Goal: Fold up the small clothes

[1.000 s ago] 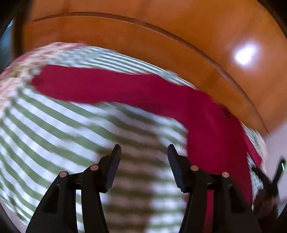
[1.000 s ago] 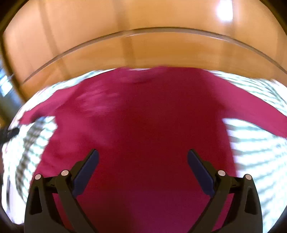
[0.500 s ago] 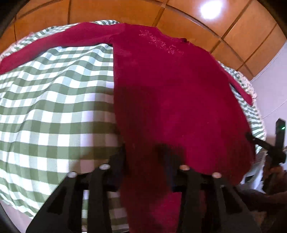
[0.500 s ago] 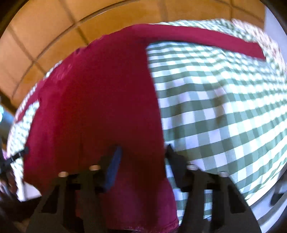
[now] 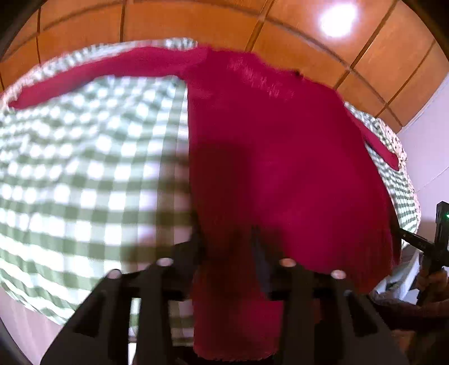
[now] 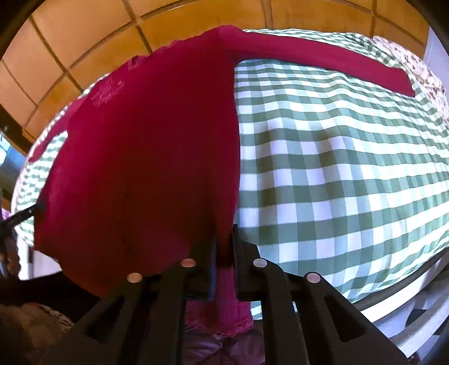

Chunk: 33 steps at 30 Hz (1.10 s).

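A dark red long-sleeved top [image 5: 280, 157] lies spread on a green-and-white checked cloth [image 5: 84, 174], sleeves stretched out to both sides. My left gripper [image 5: 227, 238] is at the top's bottom hem at its left corner, jaws nearly together with the red fabric between them. My right gripper [image 6: 223, 247] is shut on the hem at the top's [image 6: 146, 157] right corner, and the lace-edged hem hangs below the jaws. The right gripper also shows at the right edge of the left wrist view [image 5: 437, 241].
The checked cloth [image 6: 336, 168] covers a raised surface that ends near both grippers. Beyond it is an orange tiled floor [image 5: 196, 25]. A flowered fabric [image 6: 415, 67] lies at the far right edge. Pale furniture shows low on the right [image 6: 421, 317].
Both grippers came down from over the spread top to its bottom hem and closed on its two corners. The right jaws shut fully on the fabric in the last half second.
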{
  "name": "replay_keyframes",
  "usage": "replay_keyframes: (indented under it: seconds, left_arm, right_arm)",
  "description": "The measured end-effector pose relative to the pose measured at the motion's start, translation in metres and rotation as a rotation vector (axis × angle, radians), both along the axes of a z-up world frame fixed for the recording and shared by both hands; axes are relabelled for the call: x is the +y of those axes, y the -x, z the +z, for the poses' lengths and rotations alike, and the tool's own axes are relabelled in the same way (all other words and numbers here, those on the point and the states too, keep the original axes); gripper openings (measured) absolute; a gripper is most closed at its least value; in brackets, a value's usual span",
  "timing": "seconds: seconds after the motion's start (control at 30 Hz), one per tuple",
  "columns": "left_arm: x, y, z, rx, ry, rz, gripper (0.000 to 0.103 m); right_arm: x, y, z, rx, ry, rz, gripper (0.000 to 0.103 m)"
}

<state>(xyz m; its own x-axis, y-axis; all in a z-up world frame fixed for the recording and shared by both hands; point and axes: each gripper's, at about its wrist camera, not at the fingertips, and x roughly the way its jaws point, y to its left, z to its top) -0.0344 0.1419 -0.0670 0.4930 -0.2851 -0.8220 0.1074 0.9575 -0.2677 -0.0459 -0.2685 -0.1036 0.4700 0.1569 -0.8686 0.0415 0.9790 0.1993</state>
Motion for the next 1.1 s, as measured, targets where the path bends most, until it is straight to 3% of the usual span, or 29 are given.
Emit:
replay_keyframes:
  seconds: [0.03, 0.1, 0.2, 0.4, 0.57, 0.77, 0.8, 0.83, 0.9, 1.03, 1.1]
  left_arm:
    - [0.0, -0.002, 0.005, -0.016, -0.009, 0.001, 0.043]
    - [-0.01, -0.01, 0.018, -0.062, -0.019, -0.013, 0.044]
    - [-0.029, -0.023, 0.027, -0.098, -0.027, -0.058, 0.051]
    - [-0.078, -0.052, 0.017, -0.065, -0.054, -0.134, 0.053]
    - [-0.087, -0.061, 0.002, 0.0, -0.062, -0.126, 0.055]
    - [-0.09, -0.068, -0.008, 0.036, -0.076, -0.109, 0.063]
    - [-0.092, -0.069, -0.009, 0.039, -0.088, -0.117, 0.064]
    - [-0.095, -0.07, -0.009, 0.041, -0.101, -0.125, 0.066]
    - [-0.098, -0.072, -0.01, 0.043, -0.116, -0.136, 0.067]
    - [-0.099, -0.075, -0.009, 0.047, -0.103, -0.133, 0.068]
    - [-0.098, -0.075, -0.008, 0.043, -0.093, -0.136, 0.068]
  right_arm:
    - [-0.004, -0.001, 0.002, -0.001, -0.019, -0.004, 0.013]
    - [-0.021, -0.006, 0.008, -0.028, -0.058, -0.059, 0.034]
    - [-0.056, -0.018, 0.018, -0.093, -0.133, -0.207, 0.047]
    - [-0.166, -0.065, 0.021, -0.197, -0.278, -0.574, 0.048]
    - [-0.24, -0.107, 0.011, -0.226, -0.353, -0.806, 0.048]
    - [-0.289, -0.158, 0.0, -0.219, -0.329, -0.915, 0.048]
    - [-0.294, -0.162, -0.001, -0.217, -0.322, -0.926, 0.047]
    - [-0.299, -0.168, -0.001, -0.218, -0.314, -0.931, 0.038]
    - [-0.308, -0.174, -0.005, -0.2, -0.284, -0.923, 0.005]
    - [-0.323, -0.167, -0.002, -0.174, -0.116, -0.937, 0.004]
    - [-0.328, -0.161, -0.004, -0.162, -0.104, -0.965, 0.004]
